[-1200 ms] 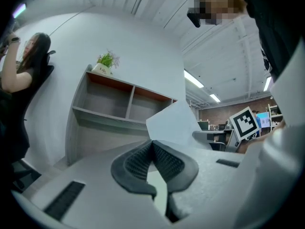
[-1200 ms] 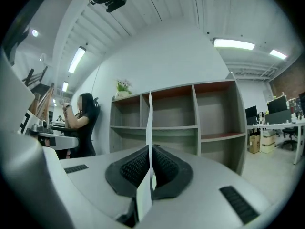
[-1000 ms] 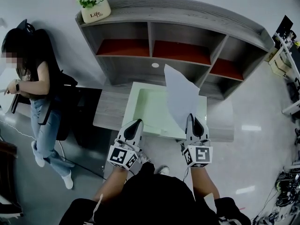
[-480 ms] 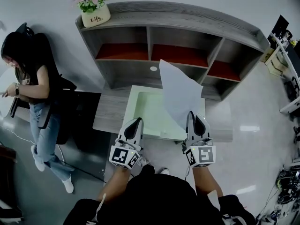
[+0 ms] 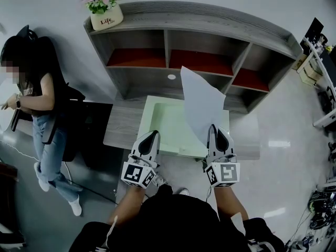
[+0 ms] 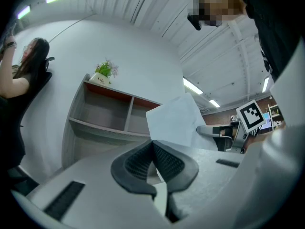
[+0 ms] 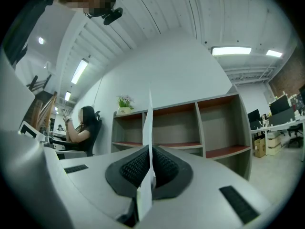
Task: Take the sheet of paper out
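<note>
Sheet of paper standing upright, its lower corner clamped between the closed jaws of the right gripper, raised over a pale green tray on a grey desk, left gripper alongside with jaws pressed together on nothing, grey shelf unit behind, flower pot on top.
</note>
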Action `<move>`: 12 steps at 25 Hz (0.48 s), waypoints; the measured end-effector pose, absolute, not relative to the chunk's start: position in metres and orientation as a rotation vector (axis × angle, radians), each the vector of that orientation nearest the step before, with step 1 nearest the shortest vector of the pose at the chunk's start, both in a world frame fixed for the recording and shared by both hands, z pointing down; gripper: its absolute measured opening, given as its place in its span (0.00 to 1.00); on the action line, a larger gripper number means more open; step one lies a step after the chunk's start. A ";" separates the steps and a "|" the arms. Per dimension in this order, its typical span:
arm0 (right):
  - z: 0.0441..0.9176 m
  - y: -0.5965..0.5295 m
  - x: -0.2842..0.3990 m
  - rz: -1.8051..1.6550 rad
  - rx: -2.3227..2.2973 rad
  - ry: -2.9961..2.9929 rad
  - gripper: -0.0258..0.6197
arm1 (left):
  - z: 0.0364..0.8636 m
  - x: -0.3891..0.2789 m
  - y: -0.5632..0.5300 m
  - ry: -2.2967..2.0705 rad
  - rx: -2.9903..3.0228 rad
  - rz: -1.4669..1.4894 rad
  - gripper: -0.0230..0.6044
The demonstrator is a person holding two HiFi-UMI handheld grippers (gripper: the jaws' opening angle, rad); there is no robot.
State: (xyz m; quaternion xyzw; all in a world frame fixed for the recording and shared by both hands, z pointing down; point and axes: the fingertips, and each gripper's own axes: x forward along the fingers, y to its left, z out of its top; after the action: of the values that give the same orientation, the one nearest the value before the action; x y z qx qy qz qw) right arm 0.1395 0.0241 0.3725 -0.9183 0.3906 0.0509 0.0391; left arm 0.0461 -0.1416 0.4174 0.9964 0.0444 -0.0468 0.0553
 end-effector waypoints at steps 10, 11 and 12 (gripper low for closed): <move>0.378 0.025 0.148 0.119 -2.841 1.173 0.08 | 0.418 0.047 -0.141 0.151 3.034 -0.133 0.05; 0.379 0.025 0.149 0.114 -2.843 1.171 0.08 | 0.418 0.048 -0.141 0.153 3.036 -0.132 0.05; 0.380 0.025 0.149 0.110 -2.845 1.170 0.07 | 0.419 0.048 -0.141 0.152 3.036 -0.130 0.05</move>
State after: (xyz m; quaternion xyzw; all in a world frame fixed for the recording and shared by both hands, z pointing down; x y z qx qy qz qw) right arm 0.1495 0.0245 0.3803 -0.9238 0.3799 0.0357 0.0318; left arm 0.0483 -0.1411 0.4187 0.9966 0.0499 -0.0425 0.0495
